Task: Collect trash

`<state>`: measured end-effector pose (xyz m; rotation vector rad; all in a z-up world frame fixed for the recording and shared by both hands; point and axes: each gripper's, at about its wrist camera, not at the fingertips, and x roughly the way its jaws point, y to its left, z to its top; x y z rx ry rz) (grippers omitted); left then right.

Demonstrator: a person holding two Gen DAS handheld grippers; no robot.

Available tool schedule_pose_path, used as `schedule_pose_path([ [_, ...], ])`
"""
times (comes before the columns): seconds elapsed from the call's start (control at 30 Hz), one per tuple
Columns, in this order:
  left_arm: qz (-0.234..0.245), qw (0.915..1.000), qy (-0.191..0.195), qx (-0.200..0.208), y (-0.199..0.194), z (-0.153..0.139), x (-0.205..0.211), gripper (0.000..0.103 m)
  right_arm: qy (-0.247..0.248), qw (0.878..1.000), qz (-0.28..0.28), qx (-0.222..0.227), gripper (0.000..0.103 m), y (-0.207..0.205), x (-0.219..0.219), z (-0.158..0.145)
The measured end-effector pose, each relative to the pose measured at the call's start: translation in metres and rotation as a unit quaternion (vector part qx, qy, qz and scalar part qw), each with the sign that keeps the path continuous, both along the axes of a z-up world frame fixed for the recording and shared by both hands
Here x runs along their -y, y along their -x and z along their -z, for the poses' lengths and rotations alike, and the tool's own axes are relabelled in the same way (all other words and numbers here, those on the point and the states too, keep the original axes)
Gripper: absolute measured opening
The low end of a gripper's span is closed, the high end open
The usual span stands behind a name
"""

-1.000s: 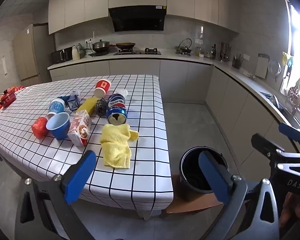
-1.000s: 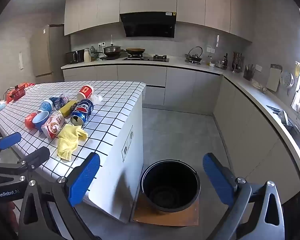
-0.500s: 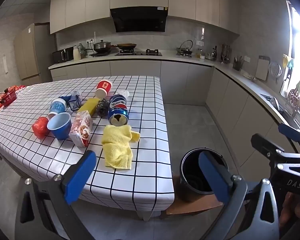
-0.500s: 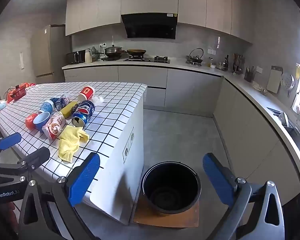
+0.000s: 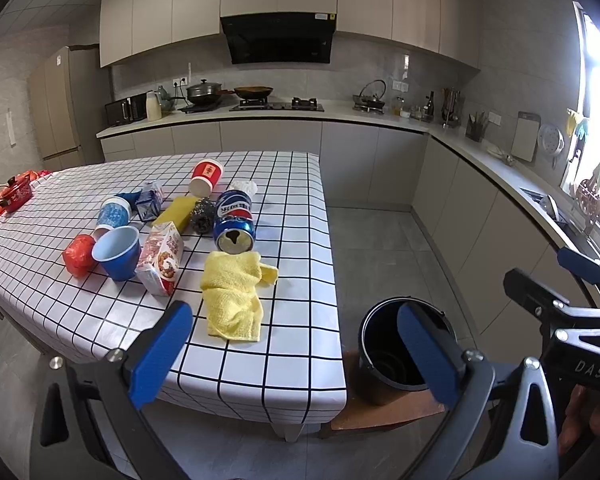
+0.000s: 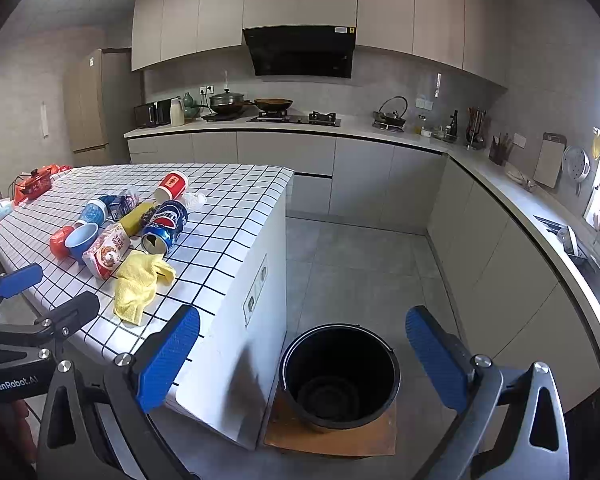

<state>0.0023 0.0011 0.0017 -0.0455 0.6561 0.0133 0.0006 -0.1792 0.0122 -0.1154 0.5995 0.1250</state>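
**Trash on the checked counter, bin on the floor**

We stand in a grey kitchen with pale cabinets, a black hood (image 5: 278,38) and a stove (image 5: 277,106) along the back wall. The counter (image 5: 292,336) wears a white cloth with black grid lines. On it lie a tipped can (image 5: 235,220), a yellow cloth (image 5: 234,292) just in front of it, a snack bag (image 5: 162,258), a blue cup (image 5: 116,252), a red cup (image 5: 206,178) and a red wrapper (image 5: 77,255), bunched close together. A black bin (image 6: 340,376) sits on a brown board (image 6: 332,436) on the floor beside the counter's end. Our left hand-held gripper (image 5: 296,352) and right hand-held gripper (image 6: 302,356) both gape wide, holding nothing, short of the trash.
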Motion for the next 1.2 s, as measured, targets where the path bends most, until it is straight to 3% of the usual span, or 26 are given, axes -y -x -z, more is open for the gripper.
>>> schedule_pose_path([
  [1.2, 0.0, 1.0, 0.006, -0.001, -0.0066, 0.0016, -0.0008, 0.103, -0.001, 1.0, 0.002, 0.003, 0.103, -0.0047, 0.0039, -0.0019],
])
